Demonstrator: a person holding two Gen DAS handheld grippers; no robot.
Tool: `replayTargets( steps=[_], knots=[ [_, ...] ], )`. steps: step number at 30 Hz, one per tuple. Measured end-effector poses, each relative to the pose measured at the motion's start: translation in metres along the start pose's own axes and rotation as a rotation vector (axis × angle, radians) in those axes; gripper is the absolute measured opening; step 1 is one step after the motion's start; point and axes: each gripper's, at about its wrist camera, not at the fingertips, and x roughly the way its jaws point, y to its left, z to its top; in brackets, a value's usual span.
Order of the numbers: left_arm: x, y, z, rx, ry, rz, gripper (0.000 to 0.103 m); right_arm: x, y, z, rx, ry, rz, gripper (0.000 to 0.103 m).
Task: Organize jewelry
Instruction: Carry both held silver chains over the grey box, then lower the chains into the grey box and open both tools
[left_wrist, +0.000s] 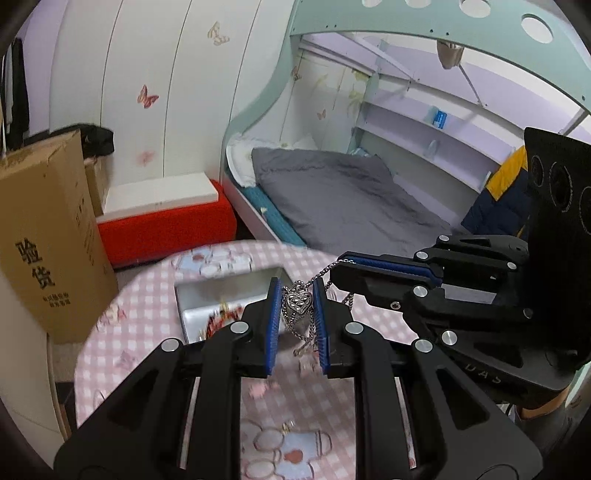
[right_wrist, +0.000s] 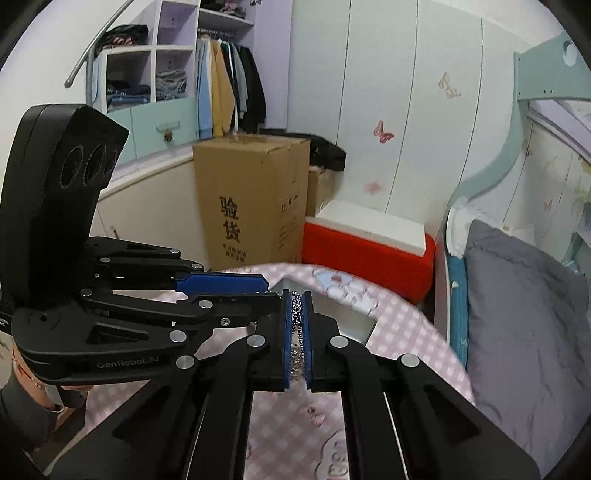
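Necklace (left_wrist: 297, 308) btwn left tool (left_wrist: 297, 295) pads, chain in right tool (right_wrist: 297, 299)

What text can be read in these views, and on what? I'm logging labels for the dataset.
"验货": printed large on the cardboard box.
"GenRobot.AI": on the left hand-held gripper body, right wrist view.
"UAS": partial letters on the right hand-held gripper body.
Smaller print lines on the box: too blurred to read.

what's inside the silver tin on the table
In the silver tin, something red and gold shows at its near left corner, too blurred to identify. The left gripper, holding the heart pendant necklace, covers the tin's right part, so anything there is hidden.
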Motion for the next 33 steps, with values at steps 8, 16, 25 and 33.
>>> replayTargets(
  steps=[8, 16, 25, 33],
  knots=[
    [0.005, 0.009, 0.041, 0.027, -0.051, 0.053, 0.017, 0.015, -0.020, 0.029, 0.006, -0.042, -0.025, 0.003],
    [0.042, 0.026, 0.037, 0.010, 0.011, 0.073, 0.017, 0.049, -0.030, 0.018, 0.039, 0.006, -0.004, 0.003],
    [0.089, 0.050, -0.004, -0.055, 0.167, 0.048, 0.018, 0.094, -0.035, -0.016, 0.097, 0.134, 0.032, 0.003],
    [0.104, 0.060, -0.022, -0.097, 0.265, 0.046, 0.034, 0.103, -0.033, -0.036, 0.134, 0.205, 0.045, 0.005]
  ],
)
